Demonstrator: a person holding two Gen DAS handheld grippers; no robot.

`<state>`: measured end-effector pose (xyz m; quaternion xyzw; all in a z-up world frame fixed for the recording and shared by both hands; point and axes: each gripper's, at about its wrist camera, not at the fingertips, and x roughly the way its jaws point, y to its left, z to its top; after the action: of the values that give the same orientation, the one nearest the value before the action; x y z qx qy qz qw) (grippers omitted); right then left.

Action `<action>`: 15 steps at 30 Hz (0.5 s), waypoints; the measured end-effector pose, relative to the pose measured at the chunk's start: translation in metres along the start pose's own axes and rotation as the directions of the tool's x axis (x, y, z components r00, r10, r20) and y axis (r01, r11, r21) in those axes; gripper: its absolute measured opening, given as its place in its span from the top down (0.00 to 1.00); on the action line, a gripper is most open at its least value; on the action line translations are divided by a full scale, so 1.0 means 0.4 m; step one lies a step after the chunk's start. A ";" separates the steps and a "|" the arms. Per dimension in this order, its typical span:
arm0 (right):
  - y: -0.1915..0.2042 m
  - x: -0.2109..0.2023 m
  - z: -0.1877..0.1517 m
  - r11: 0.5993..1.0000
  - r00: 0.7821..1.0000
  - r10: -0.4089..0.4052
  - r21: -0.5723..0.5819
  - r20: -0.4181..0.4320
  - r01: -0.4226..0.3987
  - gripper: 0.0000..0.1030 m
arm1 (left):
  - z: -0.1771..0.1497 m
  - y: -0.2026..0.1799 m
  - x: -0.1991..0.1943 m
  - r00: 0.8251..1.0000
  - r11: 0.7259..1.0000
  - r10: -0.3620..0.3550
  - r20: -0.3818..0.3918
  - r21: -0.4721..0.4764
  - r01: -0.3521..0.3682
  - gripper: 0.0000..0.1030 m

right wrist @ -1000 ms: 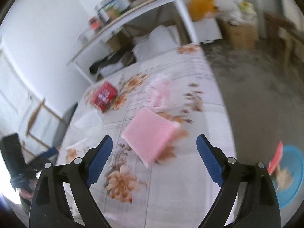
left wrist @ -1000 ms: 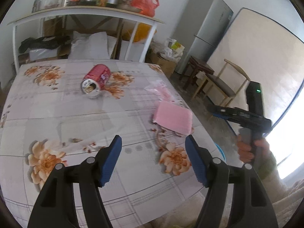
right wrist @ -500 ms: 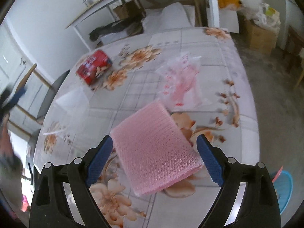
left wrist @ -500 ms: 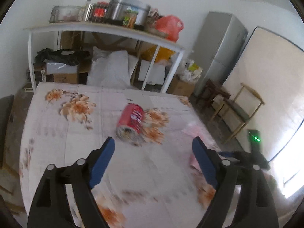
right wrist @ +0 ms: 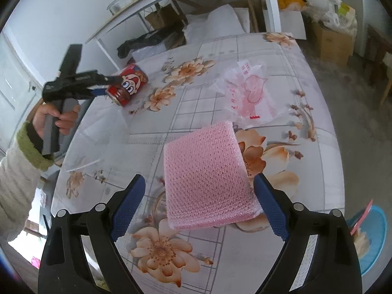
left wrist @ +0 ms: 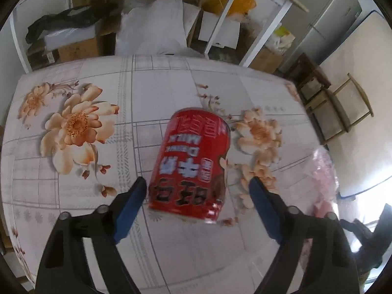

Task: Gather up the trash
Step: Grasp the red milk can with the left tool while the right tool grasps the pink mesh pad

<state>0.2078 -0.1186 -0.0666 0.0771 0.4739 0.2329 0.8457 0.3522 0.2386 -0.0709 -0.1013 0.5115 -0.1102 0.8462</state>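
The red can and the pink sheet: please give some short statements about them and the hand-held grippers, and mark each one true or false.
1. The red can lies on its side. True.
2. The left hand-held gripper already clamps the can. False: its jaws are closing, but the pads do not yet press on the can between them.
3. The pink bubble-wrap sheet lies between the right hand-held gripper fingers. True.
4. The clear printed bag covers the can. False: it lies apart, beyond the pink sheet.
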 end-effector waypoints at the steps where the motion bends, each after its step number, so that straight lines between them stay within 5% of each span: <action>1: -0.002 -0.001 0.000 1.000 1.000 0.003 0.006 0.003 -0.003 0.17 | 0.001 0.005 0.006 1.000 1.000 0.015 -0.001 -0.007 -0.015 0.31; 9: -0.012 -0.005 -0.012 0.999 1.000 0.007 0.042 0.006 -0.007 0.17 | -0.020 0.006 -0.051 0.994 0.998 0.058 0.092 -0.031 -0.055 0.37; 15: -0.014 -0.018 -0.030 0.998 1.000 0.002 0.057 0.010 -0.003 0.17 | -0.050 -0.061 -0.217 0.961 0.992 0.098 0.258 0.049 -0.114 0.38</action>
<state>0.1964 -0.1279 -0.0696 0.1030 0.4761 0.2198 0.8453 0.2930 0.2393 0.0002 -0.0601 0.3994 -0.0669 0.9123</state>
